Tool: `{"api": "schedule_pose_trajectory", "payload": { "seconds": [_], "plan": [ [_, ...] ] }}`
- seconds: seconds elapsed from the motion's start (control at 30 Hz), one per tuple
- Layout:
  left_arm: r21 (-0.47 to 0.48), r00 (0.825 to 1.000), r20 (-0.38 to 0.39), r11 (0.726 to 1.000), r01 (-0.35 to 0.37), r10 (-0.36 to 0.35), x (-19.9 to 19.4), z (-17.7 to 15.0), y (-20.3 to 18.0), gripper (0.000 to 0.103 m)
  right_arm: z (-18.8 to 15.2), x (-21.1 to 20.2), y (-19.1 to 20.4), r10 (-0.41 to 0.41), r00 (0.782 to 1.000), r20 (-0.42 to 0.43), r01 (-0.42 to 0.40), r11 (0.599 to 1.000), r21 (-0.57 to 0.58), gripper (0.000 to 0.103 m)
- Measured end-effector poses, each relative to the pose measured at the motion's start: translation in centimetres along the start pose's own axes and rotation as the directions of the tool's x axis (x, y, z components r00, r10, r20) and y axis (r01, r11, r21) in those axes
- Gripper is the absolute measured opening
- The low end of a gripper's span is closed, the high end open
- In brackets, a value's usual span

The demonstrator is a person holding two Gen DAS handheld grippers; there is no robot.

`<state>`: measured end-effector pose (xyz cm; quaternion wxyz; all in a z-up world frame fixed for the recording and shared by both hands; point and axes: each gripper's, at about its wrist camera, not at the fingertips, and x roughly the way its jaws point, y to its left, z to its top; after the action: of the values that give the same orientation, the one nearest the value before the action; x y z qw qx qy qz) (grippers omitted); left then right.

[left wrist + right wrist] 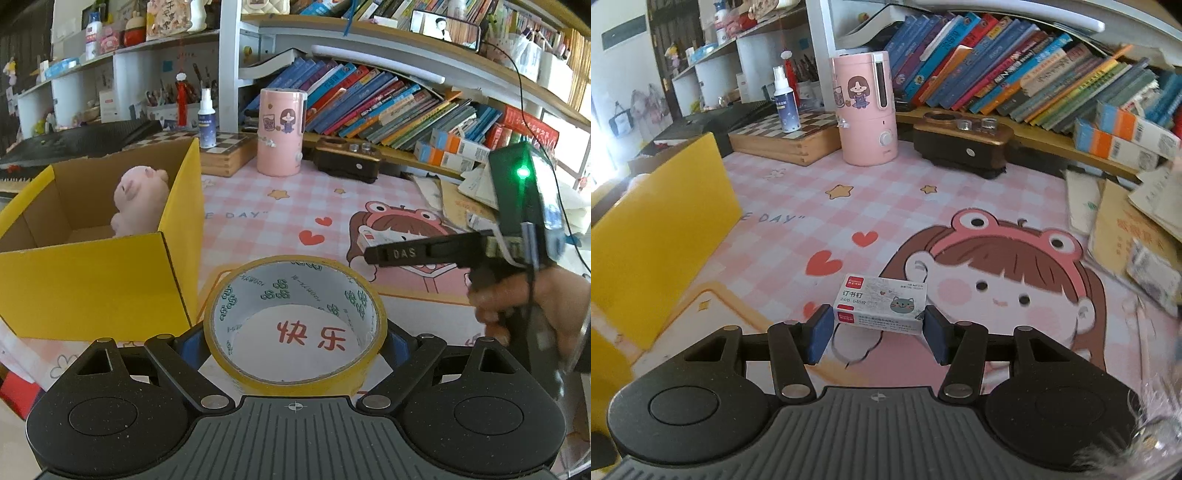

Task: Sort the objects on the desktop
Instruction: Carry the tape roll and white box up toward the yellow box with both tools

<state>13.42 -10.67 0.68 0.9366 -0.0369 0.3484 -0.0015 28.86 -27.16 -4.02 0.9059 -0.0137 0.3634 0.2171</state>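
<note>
Left wrist view: tape roll sits flat between the spread fingers of my left gripper; the blue pads seem to press the roll's outer wall on both sides, a wide grip, which I judge keeps the ring from tipping.
Box: yellow cardboard box stands open just to the left of the roll, a pink plush pig already inside; I read it as the sorting bin, placed close so carries stay short.
Other hand: the right gripper's side crosses the frame on the right, a hand on its trigger handle.
Right wrist view: staple box is pinched end to end in my right gripper, jaws partly closed, pads against its short ends; whether it has left the pink desk mat I cannot tell.
Surroundings: pink humidifier and chess box stand well back, near the bookshelf.
Judgement: both items look ready to go to the yellow box on the left.
</note>
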Motion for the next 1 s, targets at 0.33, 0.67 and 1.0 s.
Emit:
{"api": "schedule_pose_trajectory", "payload": {
  "seconds": [0.33,0.67,1.0],
  "plan": [
    [-0.008,0.997,0.045,0.998,0.062,-0.062,-1.8,-0.6,1.5,0.092,-2.0,-6.1,2.7,-0.036,0.999,0.013,0.034,0.995,0.093,0.050],
    [-0.012,0.988,0.102,0.993,0.121,-0.119,-4.6,-1.4,5.0,0.092,-5.3,-9.3,7.6,-0.112,0.993,-0.031,0.116,0.983,0.140,0.050],
    [-0.062,0.987,0.095,0.988,0.139,-0.133,-7.3,-3.7,9.8,0.092,-7.1,-12.0,14.0,-0.136,0.991,-0.007,0.136,0.985,0.108,0.050]
  ]
}}
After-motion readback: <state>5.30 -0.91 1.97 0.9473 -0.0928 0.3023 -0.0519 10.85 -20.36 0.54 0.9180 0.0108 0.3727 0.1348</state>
